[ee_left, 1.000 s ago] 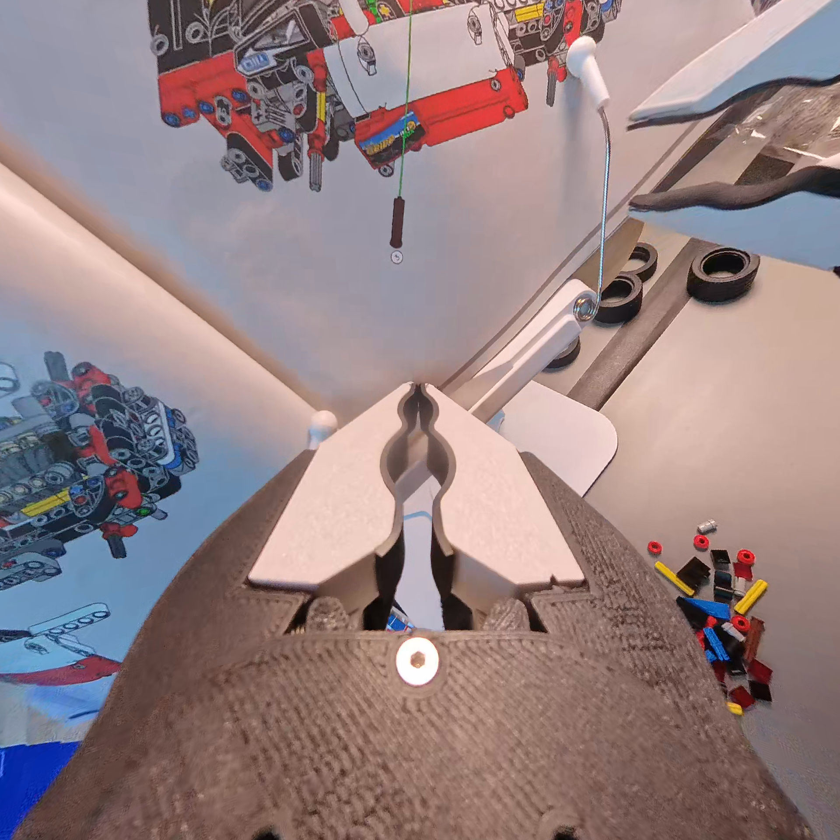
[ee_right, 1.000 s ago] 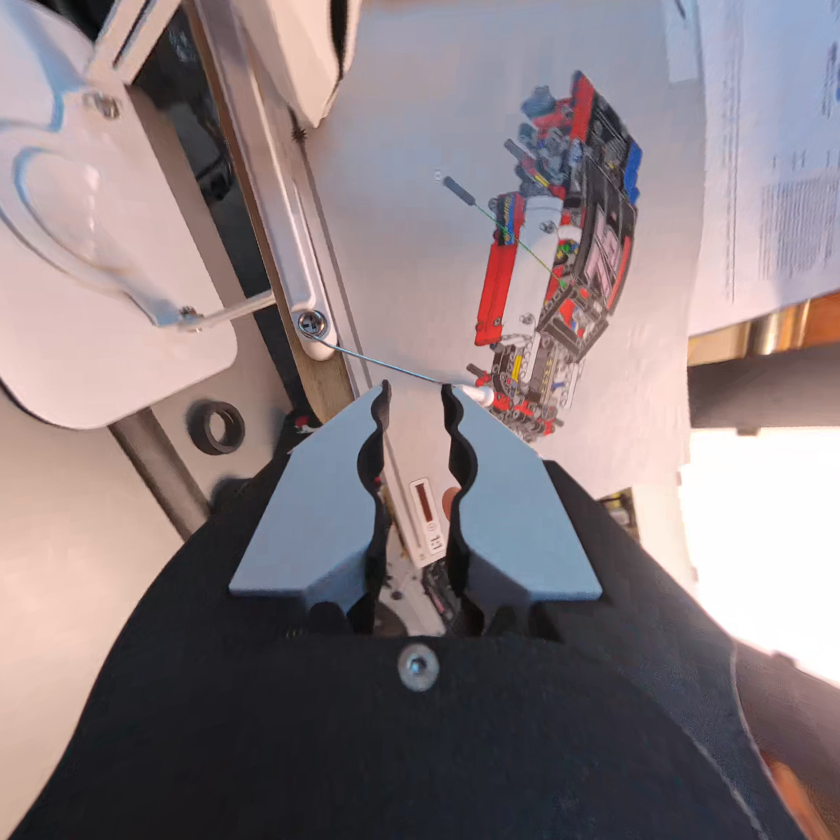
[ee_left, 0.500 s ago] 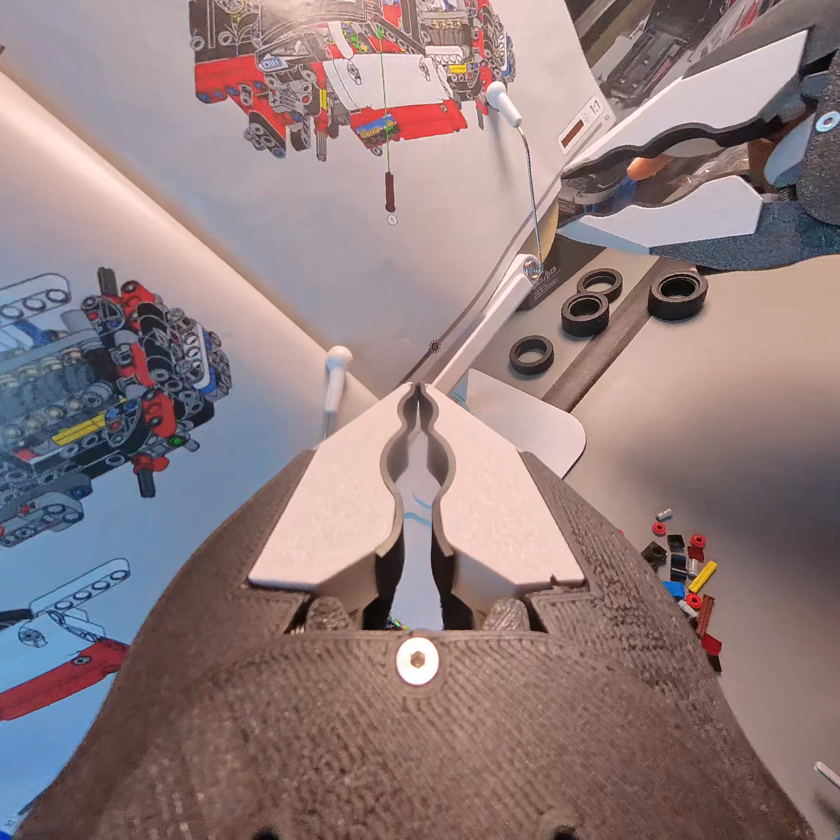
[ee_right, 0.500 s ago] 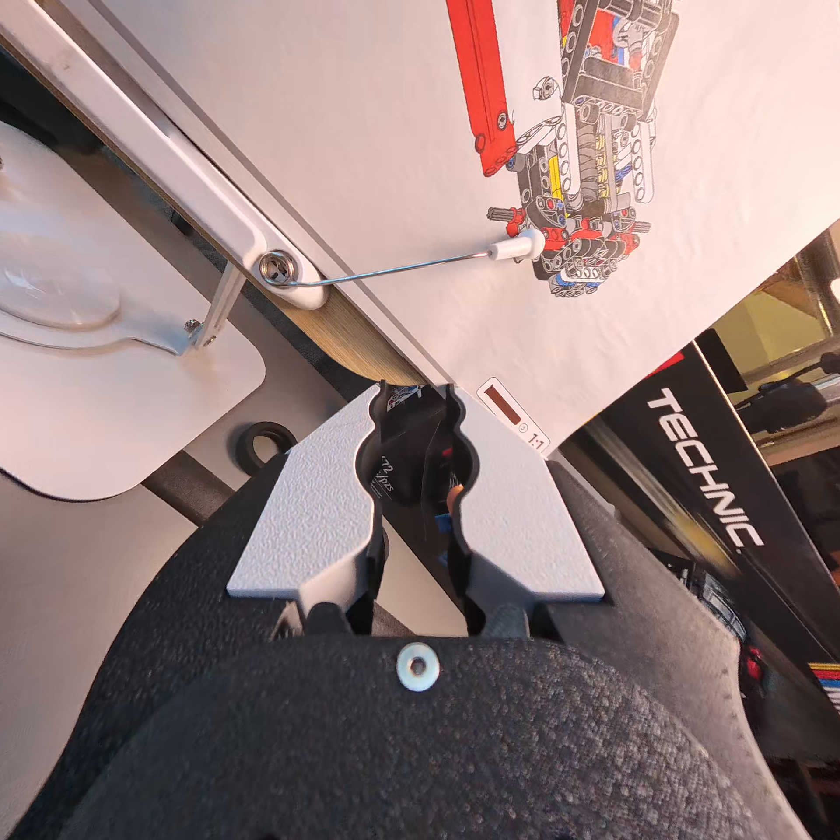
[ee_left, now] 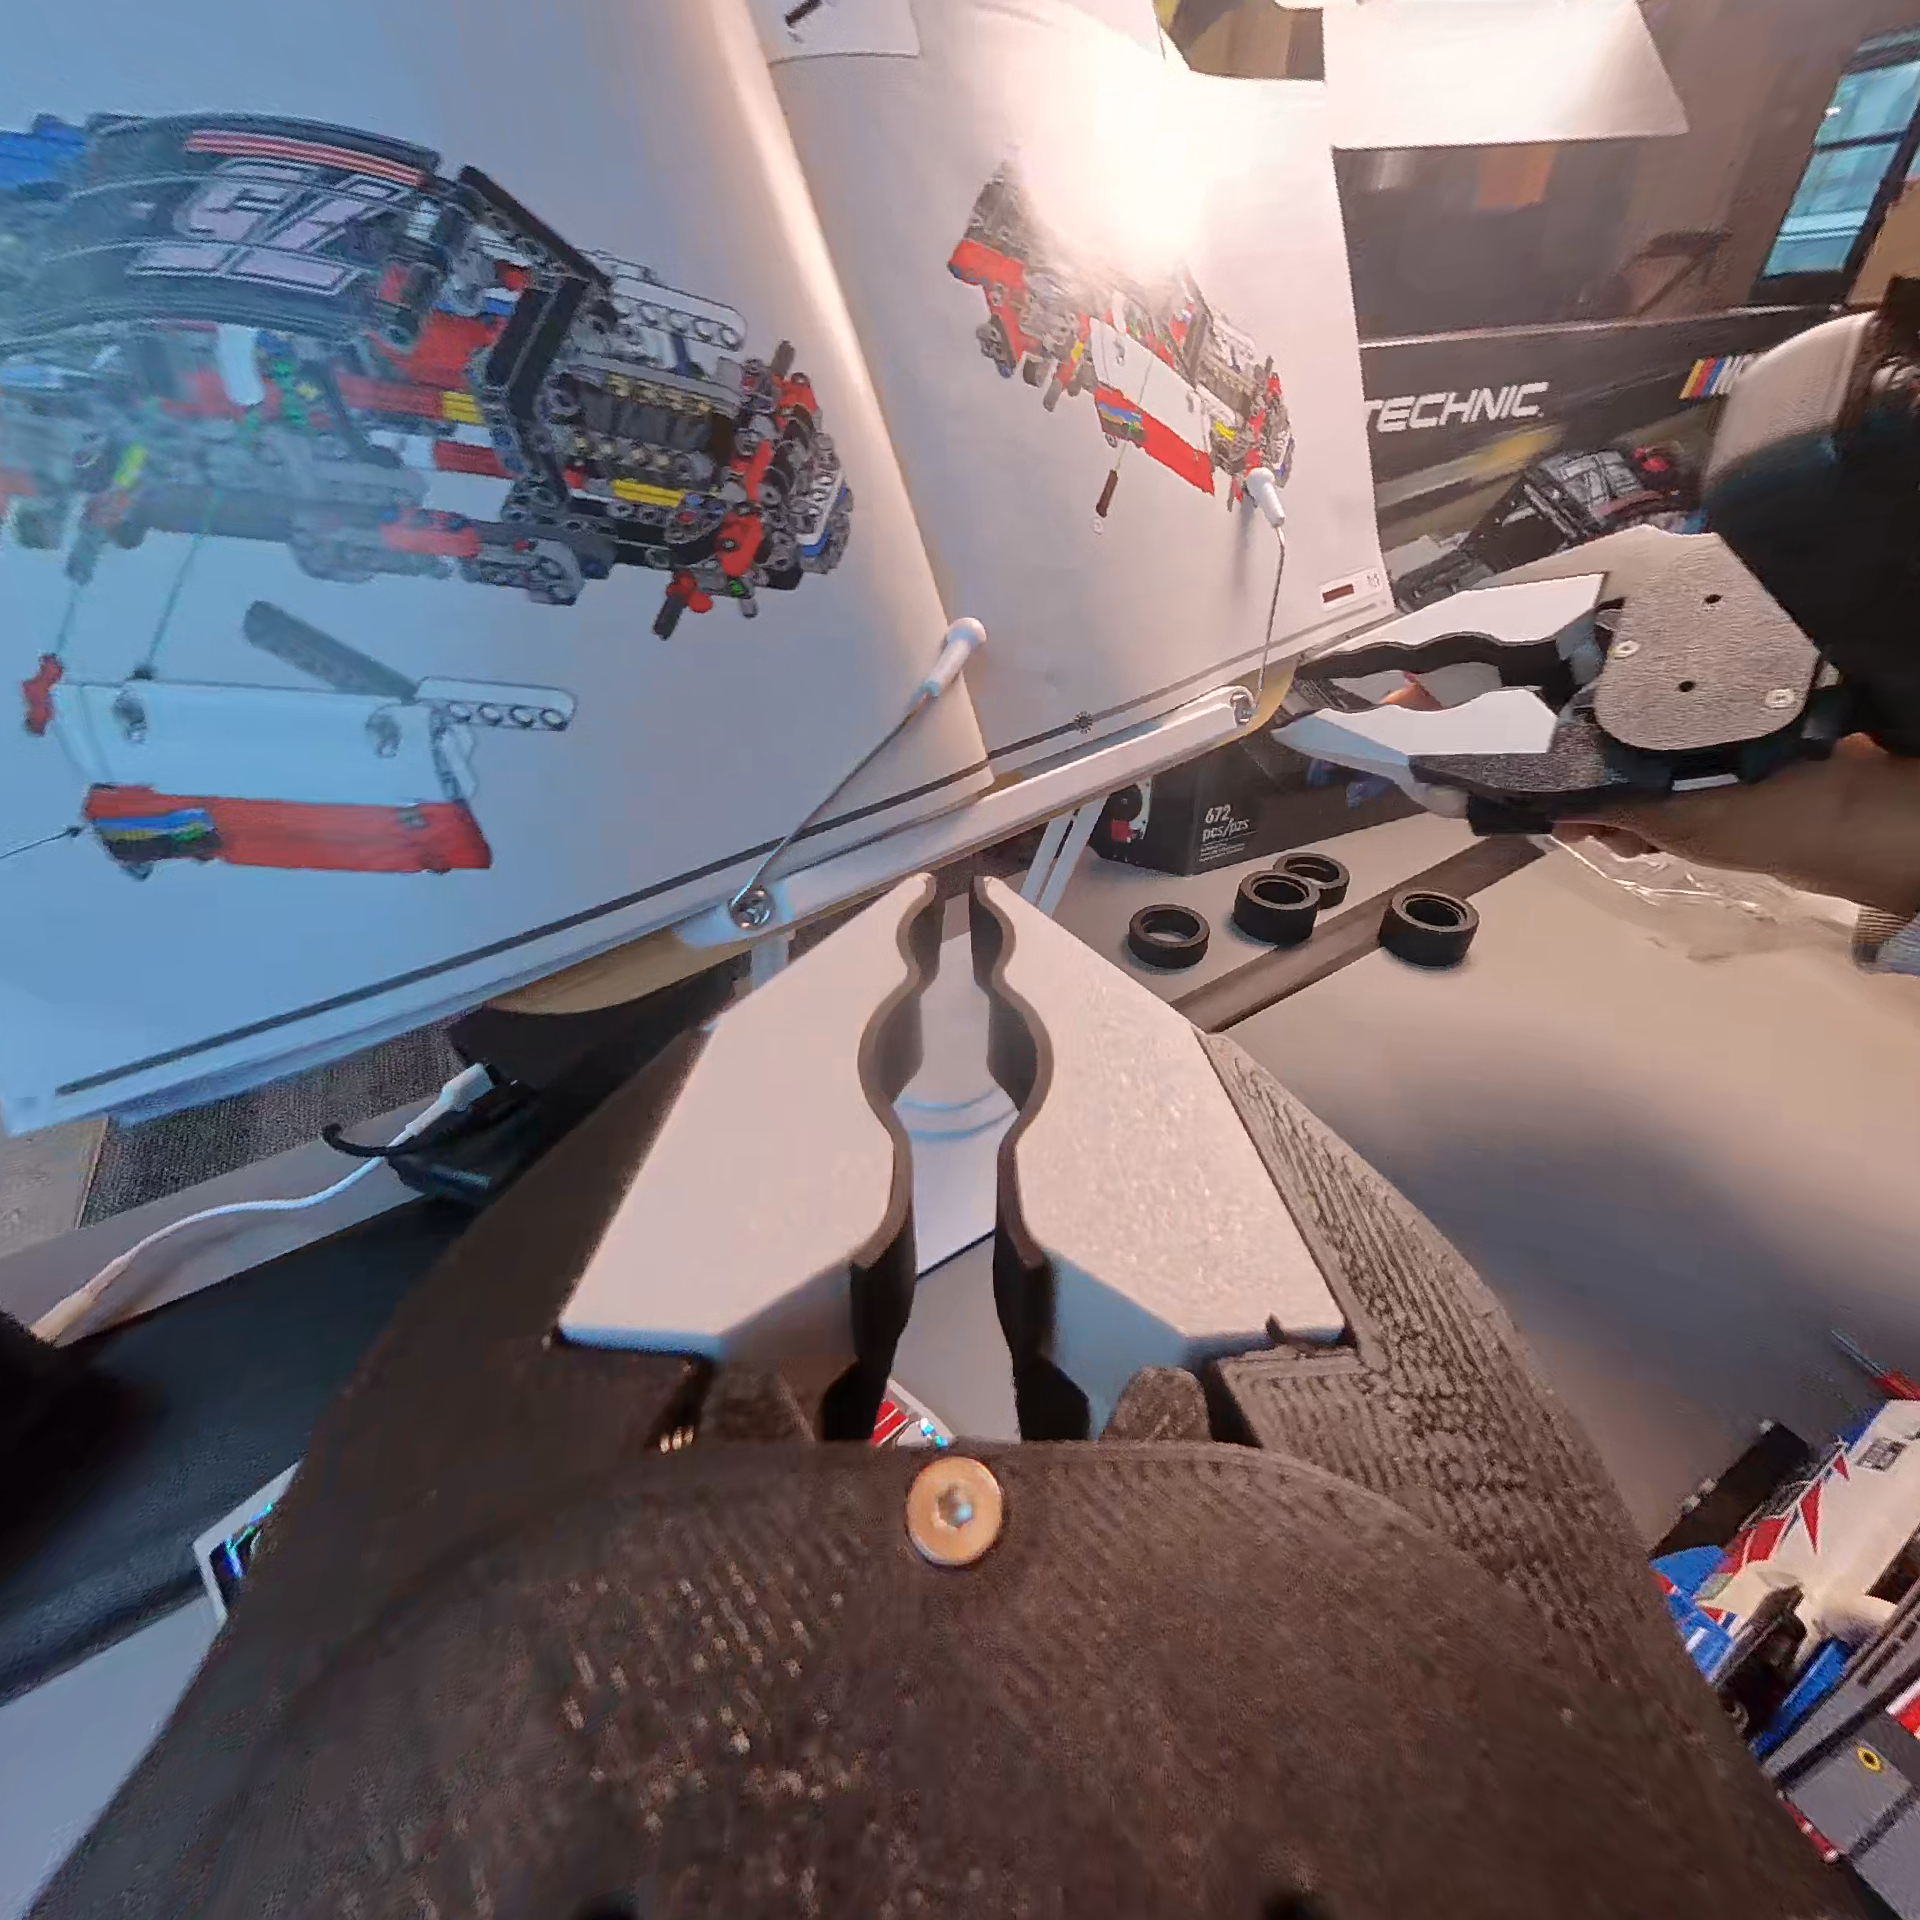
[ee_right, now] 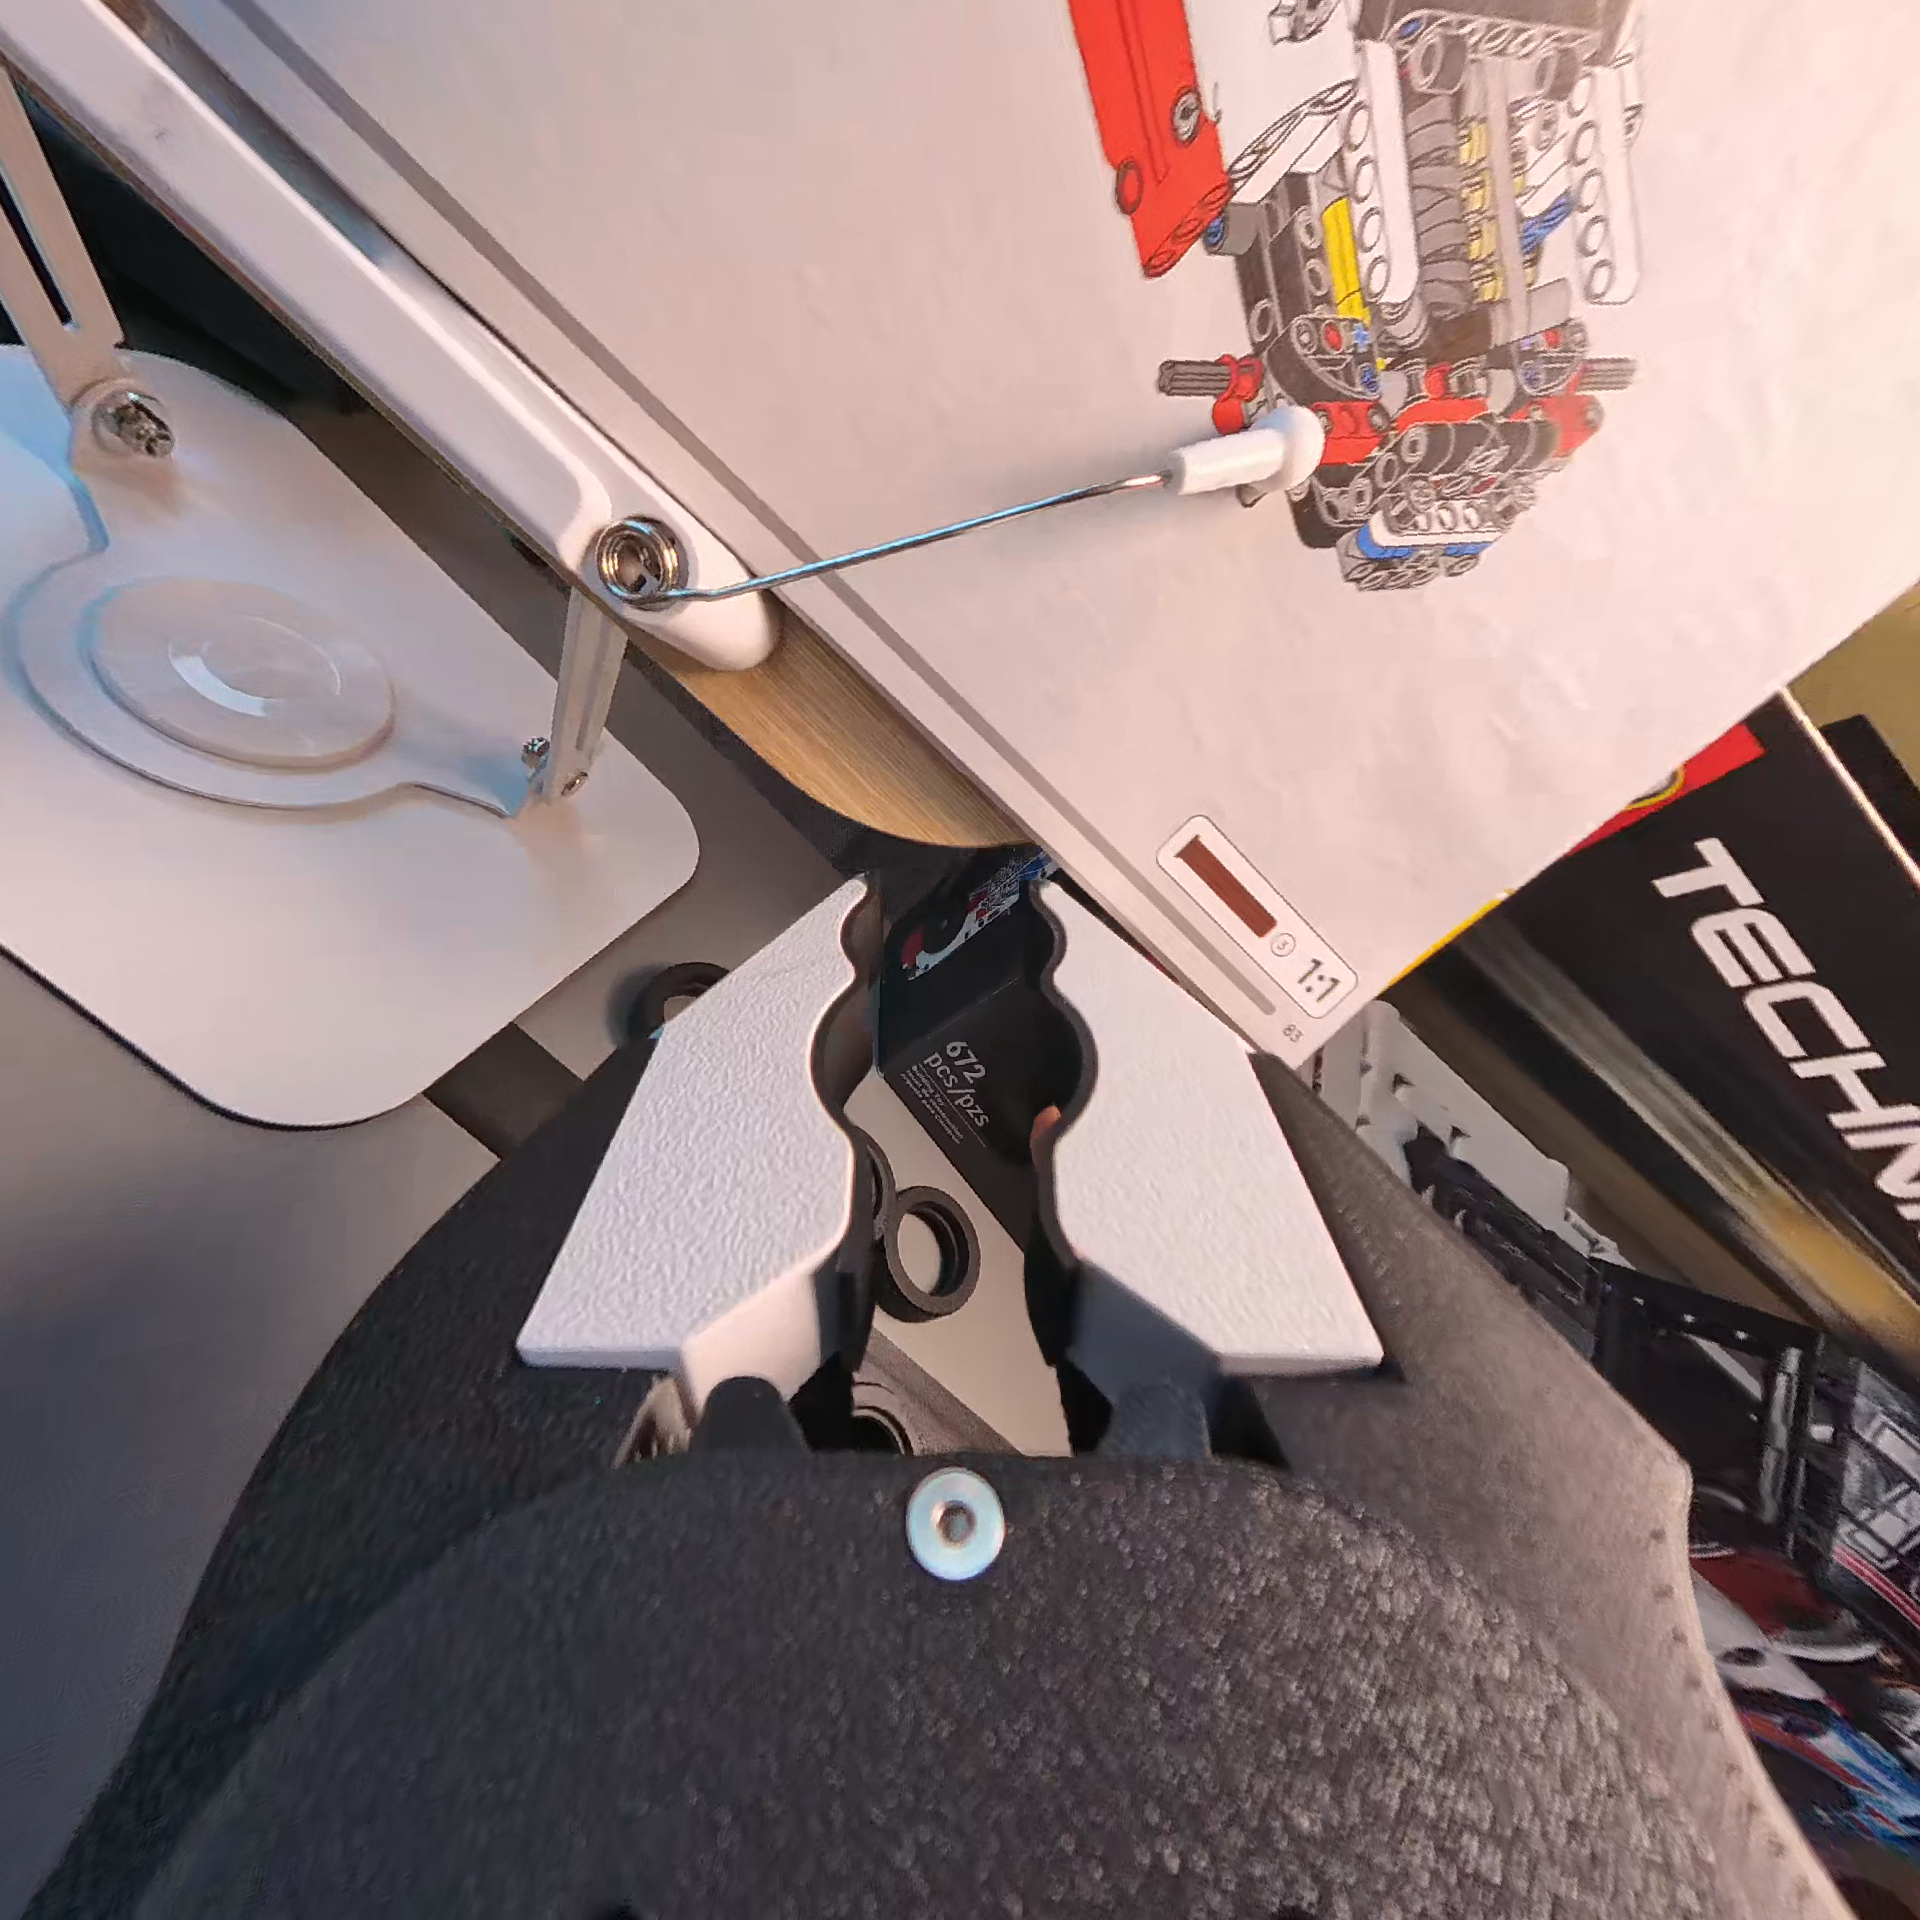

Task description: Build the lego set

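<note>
My left gripper (ee_left: pixel 951 899) sits nearest in its own view, its two grey fingers almost together with only a thin slit at the tips and nothing between them. Just past the tips I see the white foot of the book stand (ee_left: pixel 956 1117) on the grey table (ee_left: pixel 1558 1143). Low at the right edge is part of a built model (ee_left: pixel 1808 1558) in blue, white and red — the piece of the lego set closest to me.

Above and left of the fingers, the open instruction booklet (ee_left: pixel 520 675) leans on the stand's white ledge, each page pinned by a thin wire arm with a white tip. Farther right, four black tyres (ee_left: pixel 1278 904) lie on the table near a dark strip, close together.

My right gripper (ee_left: pixel 1320 701) shows beyond them, reaching in from the right with its tips just under the booklet's lower right corner. In its own view the right gripper (ee_right: pixel 951 904) is narrowly parted, and a small brownish bit (ee_right: pixel 1044 1127) rests against the inner face of the right finger; I cannot tell whether it is gripped. Between those fingers I see tyres (ee_right: pixel 935 1268) on the table and, behind, a corner of the dark set box (ee_right: pixel 1766 935). The stand's white base plate (ee_right: pixel 312 883) lies to the left.
</note>
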Demonstrator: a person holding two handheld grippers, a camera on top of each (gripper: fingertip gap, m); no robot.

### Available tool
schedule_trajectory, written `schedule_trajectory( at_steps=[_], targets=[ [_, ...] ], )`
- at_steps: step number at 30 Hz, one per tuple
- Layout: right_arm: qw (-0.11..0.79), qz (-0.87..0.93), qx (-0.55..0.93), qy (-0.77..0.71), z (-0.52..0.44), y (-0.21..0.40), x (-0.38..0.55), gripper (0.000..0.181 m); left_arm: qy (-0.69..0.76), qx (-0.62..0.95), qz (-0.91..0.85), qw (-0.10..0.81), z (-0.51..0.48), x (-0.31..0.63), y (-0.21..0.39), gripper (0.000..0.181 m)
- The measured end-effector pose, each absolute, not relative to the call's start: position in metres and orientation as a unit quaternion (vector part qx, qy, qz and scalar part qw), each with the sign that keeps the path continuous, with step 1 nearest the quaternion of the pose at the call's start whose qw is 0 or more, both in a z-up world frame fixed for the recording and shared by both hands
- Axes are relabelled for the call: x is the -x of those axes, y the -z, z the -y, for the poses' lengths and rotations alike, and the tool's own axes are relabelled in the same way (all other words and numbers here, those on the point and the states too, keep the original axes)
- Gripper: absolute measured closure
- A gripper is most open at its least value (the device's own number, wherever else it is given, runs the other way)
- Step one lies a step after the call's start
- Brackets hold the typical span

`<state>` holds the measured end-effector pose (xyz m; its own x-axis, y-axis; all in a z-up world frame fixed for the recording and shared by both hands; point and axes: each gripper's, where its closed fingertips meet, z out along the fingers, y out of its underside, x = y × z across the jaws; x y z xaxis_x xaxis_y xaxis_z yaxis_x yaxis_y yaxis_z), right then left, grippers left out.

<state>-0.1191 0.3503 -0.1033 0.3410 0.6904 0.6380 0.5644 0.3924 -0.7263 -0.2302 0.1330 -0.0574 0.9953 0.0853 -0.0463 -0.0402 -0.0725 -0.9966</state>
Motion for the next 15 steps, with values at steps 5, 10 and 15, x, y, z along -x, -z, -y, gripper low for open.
schedule_trajectory(
  at_steps=[5,10,15],
  targets=[
    [0.620,0.517,0.560,-0.185,-0.302,0.077,0.094,0.156,-0.055,0.703,0.060,0.706,-0.107,0.253,0.061,0.178],
    [0.591,0.462,0.551,-0.366,-0.214,0.055,0.042,0.141,-0.065,0.686,0.088,0.719,-0.091,0.273,0.062,0.174],
    [0.568,0.400,0.558,-0.454,-0.150,0.047,-0.014,0.141,-0.059,0.672,0.115,0.729,-0.082,0.289,0.060,0.171]
  ],
)
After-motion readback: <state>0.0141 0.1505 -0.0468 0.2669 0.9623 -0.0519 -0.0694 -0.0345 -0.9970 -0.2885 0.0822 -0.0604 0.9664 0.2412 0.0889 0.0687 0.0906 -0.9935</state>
